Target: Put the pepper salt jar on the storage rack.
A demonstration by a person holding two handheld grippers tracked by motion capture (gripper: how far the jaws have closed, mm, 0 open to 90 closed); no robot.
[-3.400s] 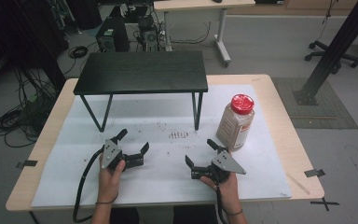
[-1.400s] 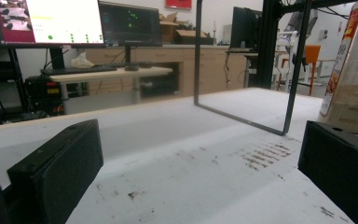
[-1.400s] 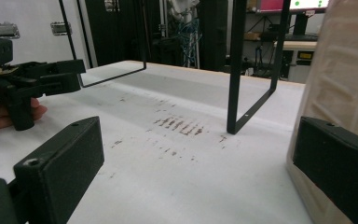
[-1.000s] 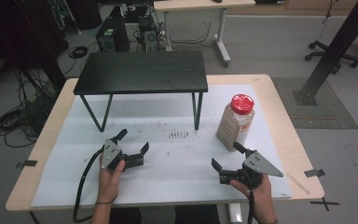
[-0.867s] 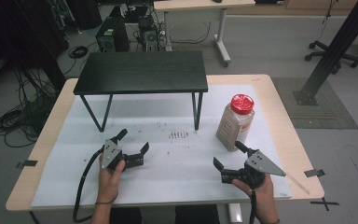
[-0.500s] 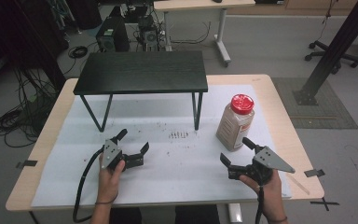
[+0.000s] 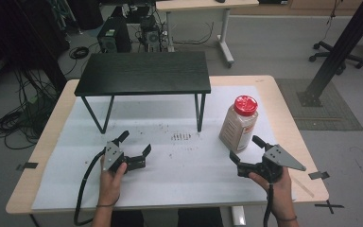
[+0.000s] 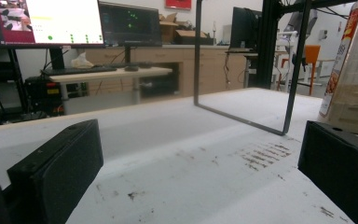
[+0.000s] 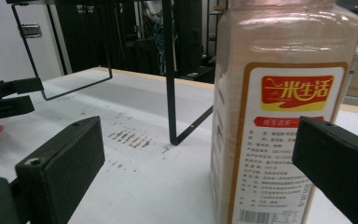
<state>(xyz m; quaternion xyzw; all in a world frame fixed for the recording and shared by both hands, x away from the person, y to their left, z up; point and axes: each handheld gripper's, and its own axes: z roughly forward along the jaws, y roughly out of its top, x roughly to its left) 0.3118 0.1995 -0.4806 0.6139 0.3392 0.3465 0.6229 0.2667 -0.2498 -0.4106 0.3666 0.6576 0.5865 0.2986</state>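
High view: jar [image 7: 238, 126] stands upright, red cap up, just beyond spread right gripper [image 7: 246, 152].

Jar [image 7: 238, 125] stands right of the small table [image 7: 144, 73].

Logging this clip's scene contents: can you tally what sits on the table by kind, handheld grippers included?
Jars: 1, the red-lidded jar, upright, near the right gripper.
Small black shelf tables: 1, the black shelf, standing on the white mat.
Grippers: 2, the left gripper and the right gripper, both with jaws open.
Total: 4.
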